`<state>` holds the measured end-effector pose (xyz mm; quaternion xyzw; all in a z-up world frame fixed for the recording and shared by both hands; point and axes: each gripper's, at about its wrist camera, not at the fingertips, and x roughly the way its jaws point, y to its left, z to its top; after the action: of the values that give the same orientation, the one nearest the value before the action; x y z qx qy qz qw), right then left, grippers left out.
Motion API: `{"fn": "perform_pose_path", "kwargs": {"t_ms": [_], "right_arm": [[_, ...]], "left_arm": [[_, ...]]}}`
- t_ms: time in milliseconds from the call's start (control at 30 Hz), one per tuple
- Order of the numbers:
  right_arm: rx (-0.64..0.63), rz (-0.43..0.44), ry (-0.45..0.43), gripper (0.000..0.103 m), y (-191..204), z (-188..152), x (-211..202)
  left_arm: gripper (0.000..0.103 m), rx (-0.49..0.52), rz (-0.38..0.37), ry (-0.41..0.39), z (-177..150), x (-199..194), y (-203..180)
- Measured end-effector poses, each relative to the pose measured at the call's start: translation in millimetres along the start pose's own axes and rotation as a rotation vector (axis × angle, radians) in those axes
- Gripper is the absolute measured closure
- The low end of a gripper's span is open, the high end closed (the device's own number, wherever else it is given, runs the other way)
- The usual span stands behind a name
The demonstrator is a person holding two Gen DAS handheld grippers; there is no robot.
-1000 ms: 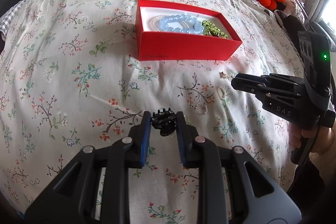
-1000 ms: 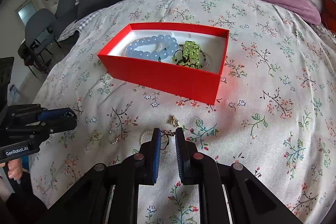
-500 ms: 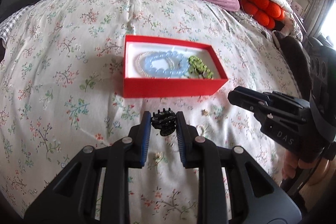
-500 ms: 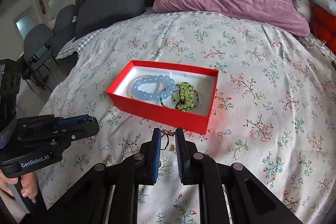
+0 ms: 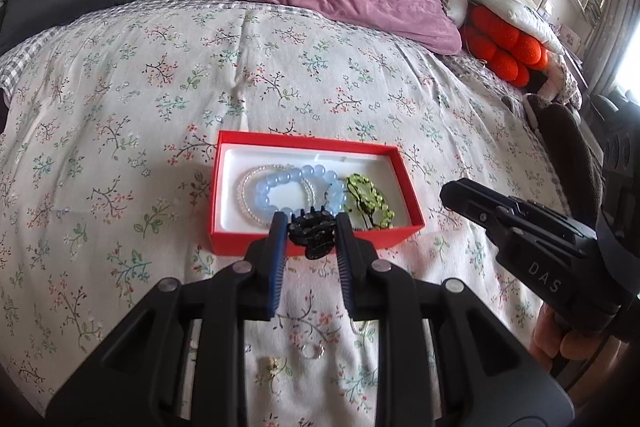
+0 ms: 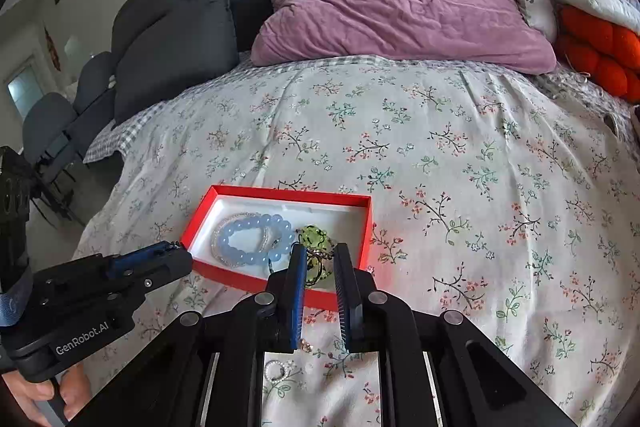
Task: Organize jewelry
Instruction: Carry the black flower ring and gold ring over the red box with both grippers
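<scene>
Broadly, the bed (image 5: 280, 75) offers wide free room around the box (image 5: 312, 242), whose raised rim needs clearing. Bracelets (image 5: 280, 193) already lie inside. Left tool (image 5: 312, 227) grips a hair claw (image 5: 313, 233), right tool (image 6: 318, 267) a chained trinket (image 6: 316, 255); rings (image 6: 276, 371) remain outside.

"DAS" on right gripper (image 5: 472, 201); "GenRobot.AI" on left gripper (image 6: 176, 259)
</scene>
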<state>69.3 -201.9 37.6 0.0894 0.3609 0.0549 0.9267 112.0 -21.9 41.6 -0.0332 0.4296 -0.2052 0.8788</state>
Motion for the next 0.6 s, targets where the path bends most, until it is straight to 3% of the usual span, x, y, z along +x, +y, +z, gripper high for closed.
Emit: {"fn": "perform_pose_path", "kwargs": {"t_ms": [300, 600], "right_arm": [[0.036, -0.004, 0.017, 0.089, -6, 8, 18], [0.082, -0.008, 0.061, 0.089, -16, 12, 52]], "left_arm": [[0.077, -0.046, 0.029, -0.042, 19, 18, 1], [0.078, -0.025, 0.102, -0.008, 25, 56, 6]]}}
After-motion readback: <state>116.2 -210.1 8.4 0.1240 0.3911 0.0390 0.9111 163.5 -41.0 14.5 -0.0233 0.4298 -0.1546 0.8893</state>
